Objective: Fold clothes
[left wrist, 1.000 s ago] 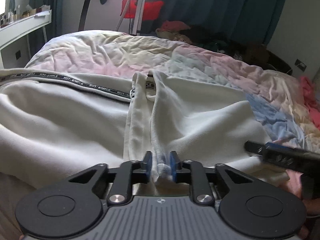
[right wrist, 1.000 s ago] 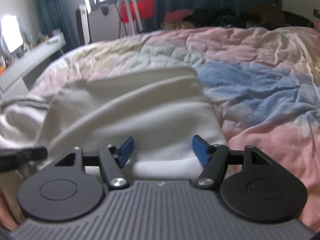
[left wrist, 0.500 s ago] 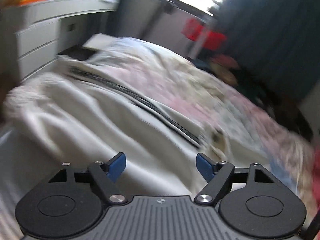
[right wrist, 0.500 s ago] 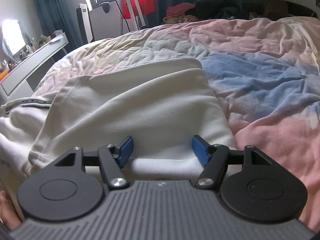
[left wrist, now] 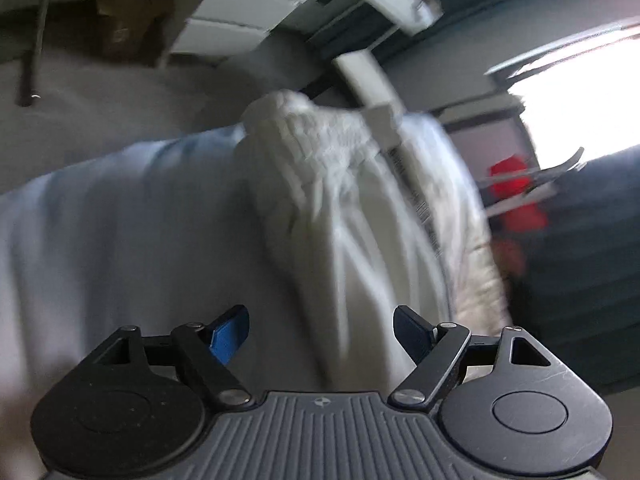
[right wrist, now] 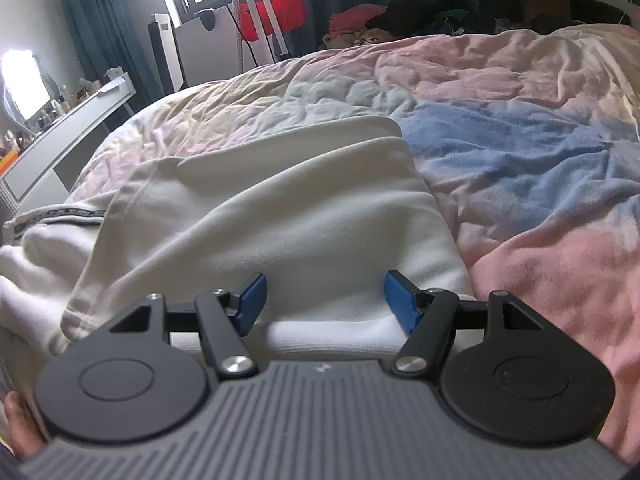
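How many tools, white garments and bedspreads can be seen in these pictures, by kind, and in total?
Tools: 2, the left tool and the right tool, both open
White garment: 1
Pastel bedspread: 1
Total: 4

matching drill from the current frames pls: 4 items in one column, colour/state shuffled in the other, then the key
Items
1. left hand-held gripper
2. white garment
3. bedspread
4. hanging item by the window

Descriptions
A. red
B. pastel pink, blue and cream patches, wrinkled
C. open, nothing between its blue pads, view blurred
D. partly folded, lying on the bed in front of the open right hand-held gripper

Pairs: 1-C, 2-D, 3-B, 4-A
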A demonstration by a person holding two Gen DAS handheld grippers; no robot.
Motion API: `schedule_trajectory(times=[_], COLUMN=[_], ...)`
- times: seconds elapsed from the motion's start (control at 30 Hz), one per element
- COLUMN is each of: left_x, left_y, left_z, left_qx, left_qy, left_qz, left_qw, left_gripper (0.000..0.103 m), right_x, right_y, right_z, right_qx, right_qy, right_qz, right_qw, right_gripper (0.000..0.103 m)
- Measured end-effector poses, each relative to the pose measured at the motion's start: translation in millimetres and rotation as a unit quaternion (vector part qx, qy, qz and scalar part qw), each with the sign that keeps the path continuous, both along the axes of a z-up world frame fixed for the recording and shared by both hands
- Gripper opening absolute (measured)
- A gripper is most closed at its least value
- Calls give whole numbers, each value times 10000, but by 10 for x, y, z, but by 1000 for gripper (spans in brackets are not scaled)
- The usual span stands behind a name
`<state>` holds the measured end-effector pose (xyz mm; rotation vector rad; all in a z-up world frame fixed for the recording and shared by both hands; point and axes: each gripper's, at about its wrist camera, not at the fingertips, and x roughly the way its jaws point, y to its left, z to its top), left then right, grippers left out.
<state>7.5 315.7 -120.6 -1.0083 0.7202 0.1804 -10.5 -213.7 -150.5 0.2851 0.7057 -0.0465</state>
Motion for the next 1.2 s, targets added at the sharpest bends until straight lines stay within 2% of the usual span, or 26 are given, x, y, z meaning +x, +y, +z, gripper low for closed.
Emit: schedule_trajectory(times=[0.13,0.23,0.27,0.33,0.4,0.47,0.57,0.6,0.77,0.93,1.07,1.2], left_x=[260,481,521,573,625,677,755,748,655,562,541,524], left_y=[32,109,69,-57,-184,-311,-501,-638,-1452,-2266,-3061,-3867], left_z=[-83,-223,-191,-68,54,176,360,461,1041,1620,1321,968], left_qx=[298,575,836,1447,2052,2649,3525,3671,4121,4534,4643,4710], left_qy=[-231,-182,-192,-250,-307,-362,-443,-564,-1336,-2096,-2149,-2150], left_qz=[99,312,311,251,190,128,35,1,-173,-346,-1049,-1786], left_qw=[9992,9977,9958,9888,9781,9635,9347,9285,9011,8656,8528,8366], left_gripper=[79,70,64,62,50,38,33,32,30,28,27,26], right_x=[-36,-114,-150,-217,-218,-150,-54,-34,-115,-222,-310,-397], right_y=[11,6,11,22,71,165,265,279,122,-73,-340,-721], right_z=[31,94,119,168,176,89,-42,-68,6,160,288,310], right_qx=[-38,40,64,105,96,-94,-382,-425,5,326,624,1158], right_qy=[-120,-297,-365,-490,-453,-143,142,178,26,-269,-541,-670], right_qz=[-6,66,105,197,392,539,642,652,401,78,-274,-861], right_qw=[9999,9995,9993,9985,9982,9984,9971,9968,9992,9991,9962,9873], right_gripper=[68,69,69,69,69,68,68,68,67,67,68,68])
